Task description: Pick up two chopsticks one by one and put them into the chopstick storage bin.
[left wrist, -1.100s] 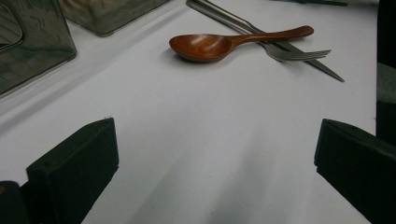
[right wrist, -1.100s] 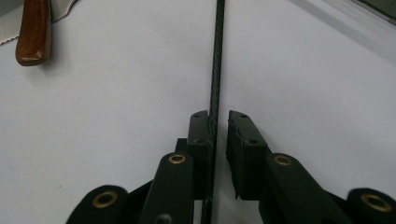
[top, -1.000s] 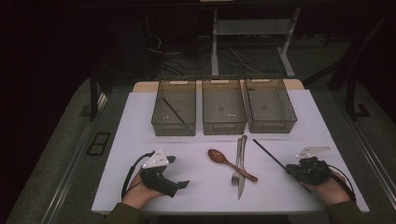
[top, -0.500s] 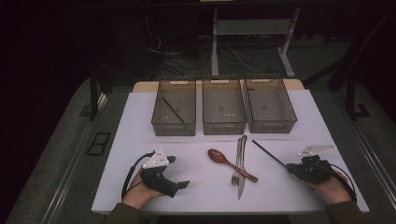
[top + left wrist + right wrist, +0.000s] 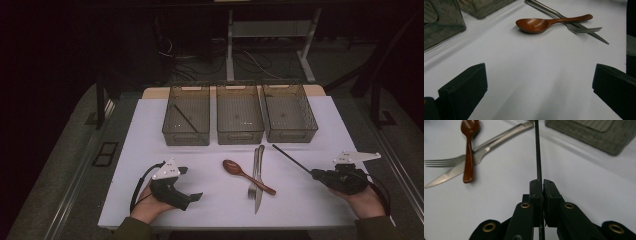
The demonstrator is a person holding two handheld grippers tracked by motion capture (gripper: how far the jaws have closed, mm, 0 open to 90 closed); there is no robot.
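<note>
Right gripper clamped on black chopstick

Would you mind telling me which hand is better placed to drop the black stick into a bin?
Right. The right gripper is already shut on the black stick, which points toward the bins. The left gripper rests open on the table, holding nothing.

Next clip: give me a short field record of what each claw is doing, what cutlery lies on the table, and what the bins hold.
right claw: shut on black chopstick, held at one end
left claw: open, nothing between its jaws
table: wooden spoon, fork, knife in a crossed pile
left bin: one dark stick
middle bin: no cutlery
right bin: no cutlery
</note>
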